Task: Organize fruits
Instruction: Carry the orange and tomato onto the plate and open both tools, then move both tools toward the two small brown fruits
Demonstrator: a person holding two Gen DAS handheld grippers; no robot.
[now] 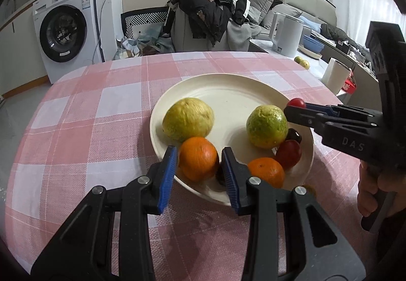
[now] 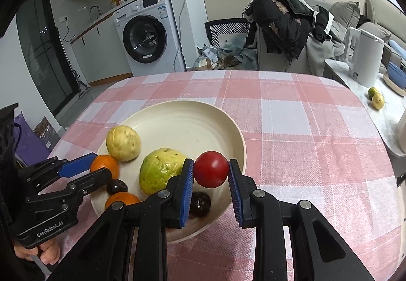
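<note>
The far half of the plate (image 2: pixel 203 113) lies bare — open room there. The near half is crowded: two guavas (image 2: pixel 123 140), oranges (image 2: pixel 105 166) and dark fruits (image 2: pixel 117 186) packed close. The checked tablecloth (image 2: pixel 304 144) right of the plate stands free.

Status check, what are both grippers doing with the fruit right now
Right gripper shut on red tomato, above the plate. Left gripper jaws straddling an orange, contact unclear. Guavas and dark fruits crowd the plate.
</note>
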